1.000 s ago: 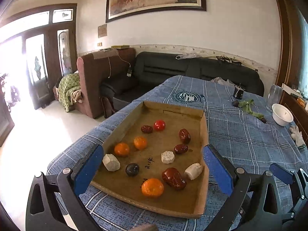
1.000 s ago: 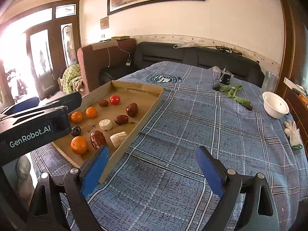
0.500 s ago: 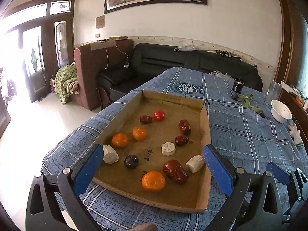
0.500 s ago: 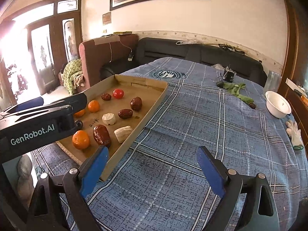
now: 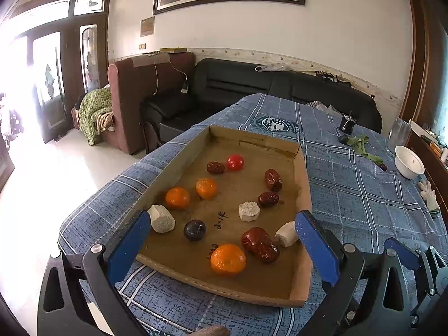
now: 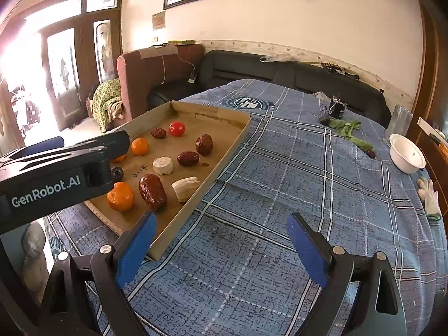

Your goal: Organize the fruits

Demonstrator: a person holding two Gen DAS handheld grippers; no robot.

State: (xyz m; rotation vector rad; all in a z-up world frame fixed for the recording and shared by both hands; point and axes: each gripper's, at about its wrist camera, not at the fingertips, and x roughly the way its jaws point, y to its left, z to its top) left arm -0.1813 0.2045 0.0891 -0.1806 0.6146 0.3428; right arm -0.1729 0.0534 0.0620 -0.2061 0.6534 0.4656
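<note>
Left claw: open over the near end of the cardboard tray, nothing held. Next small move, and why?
Probably ease the left claw forward and down onto the nearest orange. Its jaws stand wide and empty, and that orange lies almost centred between them at the near edge of the cardboard tray. A red date sits right beside it, so close carefully. The right claw hangs open over bare cloth.

Left tongs (image 5: 222, 242), blue pads spread wide and holding nothing, hover at the near end of a shallow cardboard tray (image 5: 303, 184) on a worktop (image 5: 350, 196) draped in blue plaid cloth. Scattered in the tray: three oranges, the nearest (image 5: 228, 259) beside a large red date (image 5: 260, 244); a dark plum (image 5: 194, 230); a red tomato (image 5: 235, 162); pale white chunks. A white bowl (image 5: 409, 161) sits far right.
</note>
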